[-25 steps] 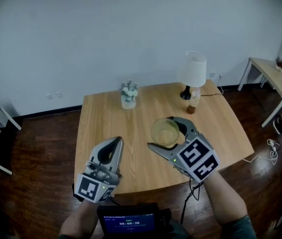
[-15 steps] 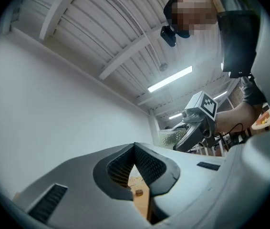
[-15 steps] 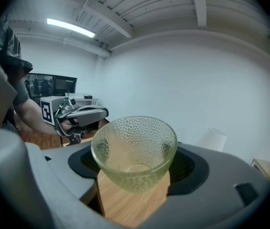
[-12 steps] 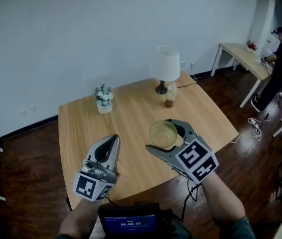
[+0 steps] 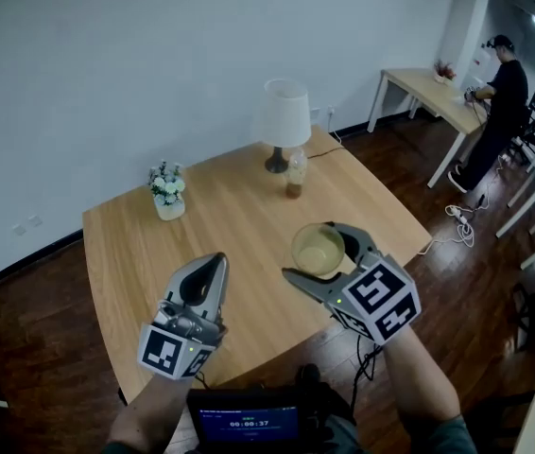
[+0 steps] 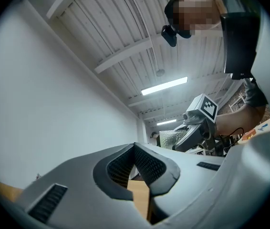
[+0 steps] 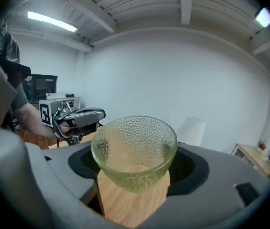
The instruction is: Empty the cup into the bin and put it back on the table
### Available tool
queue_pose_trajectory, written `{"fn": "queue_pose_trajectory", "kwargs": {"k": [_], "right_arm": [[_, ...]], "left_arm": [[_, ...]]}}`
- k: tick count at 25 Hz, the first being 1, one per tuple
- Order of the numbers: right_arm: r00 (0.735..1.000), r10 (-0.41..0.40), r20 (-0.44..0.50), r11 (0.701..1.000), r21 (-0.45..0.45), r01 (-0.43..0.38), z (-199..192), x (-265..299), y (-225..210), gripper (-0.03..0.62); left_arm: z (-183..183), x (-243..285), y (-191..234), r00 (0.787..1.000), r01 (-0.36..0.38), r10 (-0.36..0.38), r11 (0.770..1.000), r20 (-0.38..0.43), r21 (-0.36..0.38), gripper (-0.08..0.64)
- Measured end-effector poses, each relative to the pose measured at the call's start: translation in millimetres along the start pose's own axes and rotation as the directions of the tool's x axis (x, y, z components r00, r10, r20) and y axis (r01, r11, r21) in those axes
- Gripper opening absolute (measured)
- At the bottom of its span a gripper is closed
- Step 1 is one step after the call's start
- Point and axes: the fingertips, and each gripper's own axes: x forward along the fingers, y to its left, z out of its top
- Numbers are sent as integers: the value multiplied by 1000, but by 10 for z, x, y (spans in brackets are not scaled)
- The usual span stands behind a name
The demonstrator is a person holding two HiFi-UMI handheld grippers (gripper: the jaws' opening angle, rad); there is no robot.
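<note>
A yellowish dimpled glass cup (image 5: 318,249) hangs upright above the wooden table (image 5: 201,230), right of its middle. My right gripper (image 5: 319,252) is shut on it, one jaw on each side. In the right gripper view the cup (image 7: 134,151) fills the gap of the right gripper (image 7: 135,171), and I see nothing inside it, only table wood through the glass. My left gripper (image 5: 215,263) hovers over the table's near left part, shut with nothing in it. In the left gripper view the left gripper (image 6: 134,147) has its tips touching. No bin shows in any view.
At the table's far side stand a white lamp (image 5: 284,121), a small bottle (image 5: 294,180) and a little flower vase (image 5: 166,192). A person (image 5: 502,93) stands at a desk (image 5: 423,85) at the back right. Cables (image 5: 457,218) lie on the dark floor.
The head view has swung right: table, lamp and vase slid left and the person at the desk came into view. Both grippers shifted with it; the right one still holds the cup.
</note>
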Motion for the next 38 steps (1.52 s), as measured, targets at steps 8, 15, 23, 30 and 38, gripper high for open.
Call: {"fn": "queue_pose_trajectory", "kwargs": {"k": [8, 15, 23, 30, 38], "right_arm": [[1000, -14, 24, 999, 33, 13, -185, -119, -470, 397], [998, 42, 50, 999, 26, -44, -388, -220, -977, 397], [988, 141, 62, 990, 0, -142, -630, -178, -1594, 397], [973, 220, 66, 975, -15, -220, -780, -68, -1931, 397], [958, 281, 54, 960, -4, -281, -932, 86, -2041, 397]], "left_arm": [[-190, 281, -104, 999, -35, 35, 999, -31, 16, -2], [-369, 662, -338, 993, -101, 103, 994, -52, 53, -2], [-608, 1246, -556, 981, -171, 179, 979, -74, 112, -2], [-804, 1590, -630, 964, -232, 247, 962, -96, 147, -2], [-1086, 1705, -691, 944, -272, 291, 953, -153, 135, -2]]}}
